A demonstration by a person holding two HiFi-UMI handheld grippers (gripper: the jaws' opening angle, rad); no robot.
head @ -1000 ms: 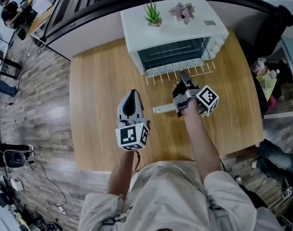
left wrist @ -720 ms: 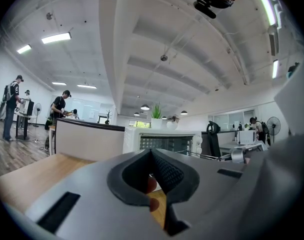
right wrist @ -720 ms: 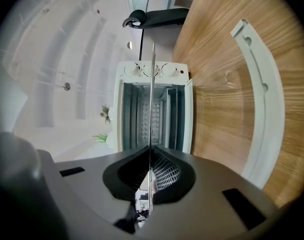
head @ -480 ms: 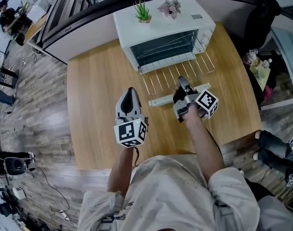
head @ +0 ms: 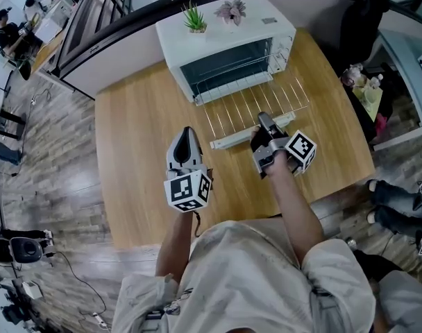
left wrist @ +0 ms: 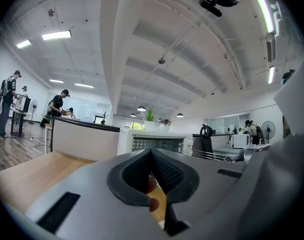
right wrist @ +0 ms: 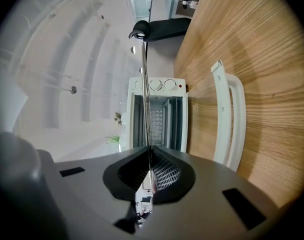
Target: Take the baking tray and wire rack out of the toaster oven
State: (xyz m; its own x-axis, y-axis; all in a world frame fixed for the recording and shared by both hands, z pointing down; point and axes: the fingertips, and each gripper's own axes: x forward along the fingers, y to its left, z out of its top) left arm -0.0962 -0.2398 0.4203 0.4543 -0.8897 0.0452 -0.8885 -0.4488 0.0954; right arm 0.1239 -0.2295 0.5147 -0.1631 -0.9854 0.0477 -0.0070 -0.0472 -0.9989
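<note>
1. The rack is being gripped at its near edge by the right gripper, whose fingers are being pressed shut on the wire.
2. In the right gripper view, the rack is being seen edge-on. It is showing as a thin line running from between the closed jaws of the right gripper toward the oven.
3. The rack is being held roughly level over the table, and most of it is lying out in front of the oven. Its far edge is lying at the oven's mouth, and it cannot be told whether that edge is resting inside.
4. The white door handle is lying under the rack's near edge, just beside the right gripper. In the right gripper view, the door handle is being shown against the table.
5. The left gripper is being held above the table, left of the rack and well short of the oven, and nothing is being touched by it.
6. In the left gripper view, the jaws of the left gripper are being shown closed together, with nothing between them. The oven is standing ahead, and the rack is showing off to the right.
7. Two small pots are standing on top of the oven, a green plant and a pink plant.
8. The tray cannot be made out in the oven's dark cavity.
</note>
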